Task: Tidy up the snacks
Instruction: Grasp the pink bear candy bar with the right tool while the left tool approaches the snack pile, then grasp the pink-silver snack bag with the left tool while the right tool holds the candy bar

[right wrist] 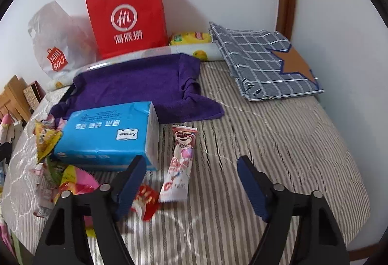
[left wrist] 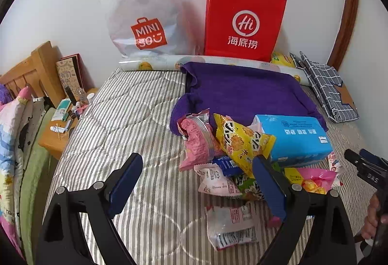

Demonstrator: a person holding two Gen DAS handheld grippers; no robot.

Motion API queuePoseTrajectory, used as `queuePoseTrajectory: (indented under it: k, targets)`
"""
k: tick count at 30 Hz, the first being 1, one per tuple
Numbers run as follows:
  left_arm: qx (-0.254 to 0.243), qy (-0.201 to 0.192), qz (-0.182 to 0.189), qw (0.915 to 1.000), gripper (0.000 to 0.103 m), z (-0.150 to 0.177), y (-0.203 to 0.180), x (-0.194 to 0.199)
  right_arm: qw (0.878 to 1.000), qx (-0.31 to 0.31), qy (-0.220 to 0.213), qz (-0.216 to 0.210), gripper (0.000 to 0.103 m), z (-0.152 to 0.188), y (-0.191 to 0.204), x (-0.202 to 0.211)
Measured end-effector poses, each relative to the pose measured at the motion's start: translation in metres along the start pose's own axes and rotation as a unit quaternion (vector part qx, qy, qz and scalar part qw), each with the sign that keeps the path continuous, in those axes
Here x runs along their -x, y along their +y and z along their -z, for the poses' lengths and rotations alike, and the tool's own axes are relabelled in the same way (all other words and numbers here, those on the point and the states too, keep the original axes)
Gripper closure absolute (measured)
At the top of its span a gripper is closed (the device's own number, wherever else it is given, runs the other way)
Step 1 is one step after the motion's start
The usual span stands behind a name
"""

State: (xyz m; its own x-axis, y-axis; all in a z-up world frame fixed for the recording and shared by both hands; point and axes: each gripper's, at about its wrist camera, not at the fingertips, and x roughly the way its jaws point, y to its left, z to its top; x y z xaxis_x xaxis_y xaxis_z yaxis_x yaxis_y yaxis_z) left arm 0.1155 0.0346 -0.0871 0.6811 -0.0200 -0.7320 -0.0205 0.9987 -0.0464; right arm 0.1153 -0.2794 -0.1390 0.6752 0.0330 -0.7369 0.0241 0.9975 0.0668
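Snacks (left wrist: 242, 144) lie in a loose heap on a bed w/ striped quilt (left wrist: 135, 119), just in front of a purple towel (left wrist: 242, 93) spread near the far edge. In the heap: pink packet (left wrist: 197, 141), yellow packet (left wrist: 245, 141) leaning on it, blue tissue pack (left wrist: 293, 136) resting on top at the right side, plus a small dark-blue packet (left wrist: 226, 164), green one (left wrist: 249, 186) & bright pink wrapper (left wrist: 315, 180) underneath. A clear-and-white packet (left wrist: 231, 226) lies apart, nearer the camera.

Left claw (left wrist: 197, 185): jaws apart, nothing between the pads; right-hand finger overlaps the heap's near edge in the left wrist view, contact unclear. Right claw (right wrist: 191, 185): jaws apart, not pressing on anything. A long pink bear-print wrapper (right wrist: 179, 165) lies on the quilt betw. its fingers, just beside the tissue pack (right wrist: 106, 134); a small red wrapper (right wrist: 145, 202) sits by the left finger, blurred.

At the wall behind the towel: red paper bag (left wrist: 242, 22) upright, white MINISO plastic bag (left wrist: 145, 18) beside it. Folded blue checked cloth (right wrist: 262, 59) w/ a brown star lies at the far right corner. Wooden nightstand (left wrist: 58, 134) w/ small clutter stands left of the bed.
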Motion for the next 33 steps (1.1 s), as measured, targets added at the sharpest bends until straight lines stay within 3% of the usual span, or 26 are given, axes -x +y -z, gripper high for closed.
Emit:
queuePoseTrajectory:
  k: [7,21,24,26,33]
  targets:
    - [0.006,0.019,0.000,0.9998,0.011,-0.011,0.003,-0.022,0.999,0.005,0.038,-0.012,0.046,-0.010,0.002,-0.041]
    - [0.023,0.035,-0.003,0.9991,0.011,-0.020,0.026,-0.039,0.997,0.019,0.074,-0.024,0.053,-0.006,-0.004,-0.068]
    - [0.030,0.037,-0.009,0.9989,0.011,-0.019,0.033,-0.039,0.996,0.015,0.083,-0.027,0.064,-0.005,-0.004,-0.078]
    - [0.033,0.039,-0.013,0.9986,0.011,-0.019,0.039,-0.039,0.996,0.018,0.076,-0.029,0.076,-0.005,-0.004,-0.080]
    - [0.035,0.048,-0.014,0.9981,0.013,-0.019,0.042,-0.048,0.997,0.031,0.063,-0.026,0.083,-0.004,-0.003,-0.075]
